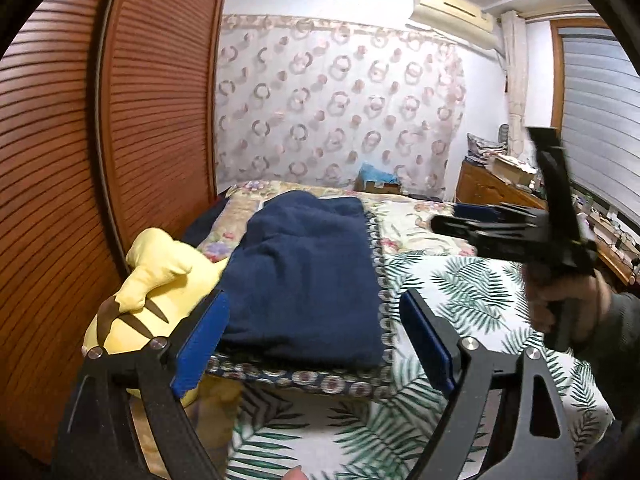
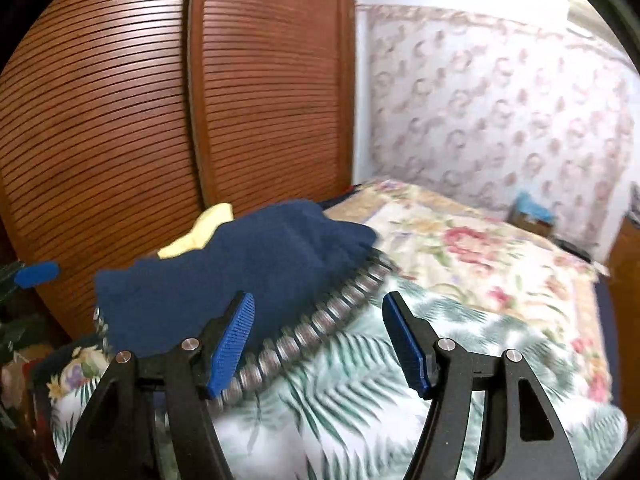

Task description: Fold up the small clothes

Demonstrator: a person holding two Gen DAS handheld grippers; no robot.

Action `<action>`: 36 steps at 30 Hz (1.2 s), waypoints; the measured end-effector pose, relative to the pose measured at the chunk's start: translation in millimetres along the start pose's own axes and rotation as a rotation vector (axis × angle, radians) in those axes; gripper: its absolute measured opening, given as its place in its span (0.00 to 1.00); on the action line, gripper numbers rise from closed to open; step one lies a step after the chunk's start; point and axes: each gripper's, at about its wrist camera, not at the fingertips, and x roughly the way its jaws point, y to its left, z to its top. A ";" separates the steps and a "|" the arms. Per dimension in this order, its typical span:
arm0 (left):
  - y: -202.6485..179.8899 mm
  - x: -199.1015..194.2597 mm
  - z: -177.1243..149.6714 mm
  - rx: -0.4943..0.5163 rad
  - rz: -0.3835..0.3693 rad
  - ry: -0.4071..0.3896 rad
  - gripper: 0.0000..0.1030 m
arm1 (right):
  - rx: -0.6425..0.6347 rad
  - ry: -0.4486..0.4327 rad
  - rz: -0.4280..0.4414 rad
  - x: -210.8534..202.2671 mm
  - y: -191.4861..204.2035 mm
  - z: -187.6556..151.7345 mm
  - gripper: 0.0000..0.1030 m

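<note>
The left gripper stands wide open, released; its blue pads frame the near edge of the folded navy garment without pressing on it. The garment lies on a patterned cloth with a ring border, on the leaf-print bedspread, beside a yellow plush toy. The right gripper is also open and empty, above the bedspread next to the garment. In the left view a hand grips its handle.
</note>
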 end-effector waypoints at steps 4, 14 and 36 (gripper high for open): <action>-23.4 -6.4 -1.2 0.028 -0.022 -0.010 0.85 | 0.022 -0.011 -0.074 -43.1 14.6 -20.9 0.67; -81.2 -13.1 -7.3 0.102 -0.094 0.001 0.85 | 0.113 -0.033 -0.161 -138.4 38.0 -59.6 0.76; -151.8 -42.2 12.7 0.142 -0.141 -0.063 0.85 | 0.277 -0.181 -0.392 -230.1 94.4 -78.5 0.83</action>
